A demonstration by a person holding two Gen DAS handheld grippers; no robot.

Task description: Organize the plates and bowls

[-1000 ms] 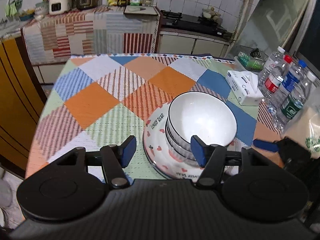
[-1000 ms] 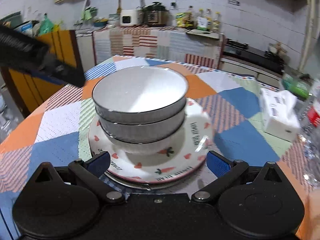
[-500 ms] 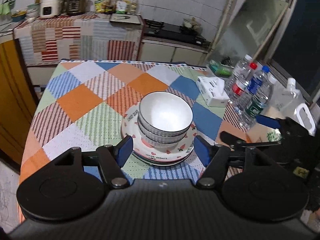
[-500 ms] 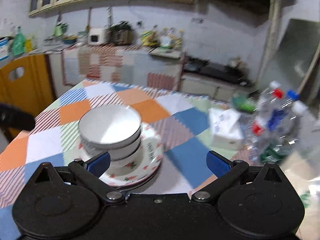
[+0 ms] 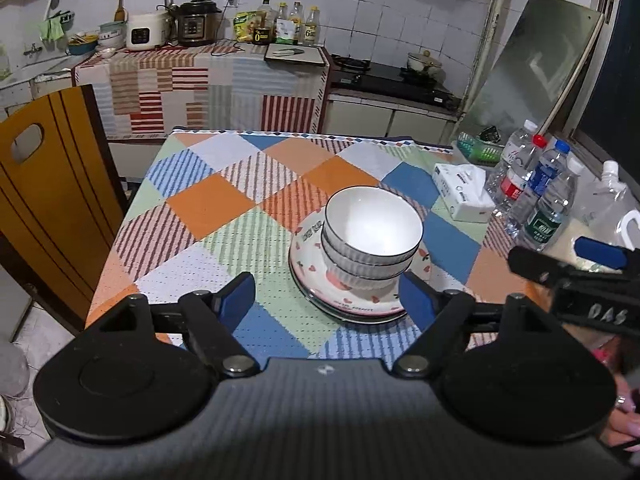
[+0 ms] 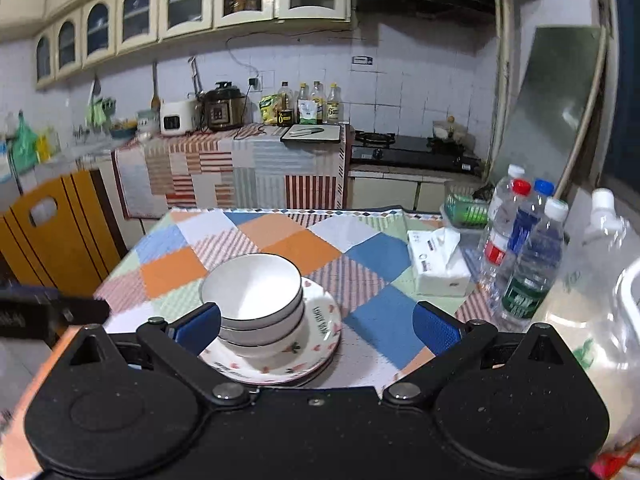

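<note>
Stacked white bowls with dark rims (image 5: 372, 236) (image 6: 256, 300) sit on stacked plates patterned with hearts (image 5: 352, 300) (image 6: 316, 340), near the front of the chequered tablecloth (image 5: 208, 208) (image 6: 288, 240). My left gripper (image 5: 328, 294) hovers back from the stack, its jaws opening, nothing between the blue pads. My right gripper (image 6: 316, 326) is open and empty, raised above and behind the stack. The right gripper's finger (image 5: 560, 268) shows at the right of the left wrist view. The left gripper's black body (image 6: 40, 312) shows at the left edge of the right wrist view.
Several water bottles (image 5: 536, 196) (image 6: 520, 256), a tissue pack (image 5: 460, 192) (image 6: 436, 264) and a large plastic jug (image 6: 600, 280) crowd the table's right side. A wooden chair (image 5: 52, 184) stands at the left. Kitchen counter with appliances (image 5: 180, 24) behind.
Both grippers have drawn back and up from the stack, which now looks smaller and farther. The left gripper's jaws stand wider apart. The stack has not moved.
</note>
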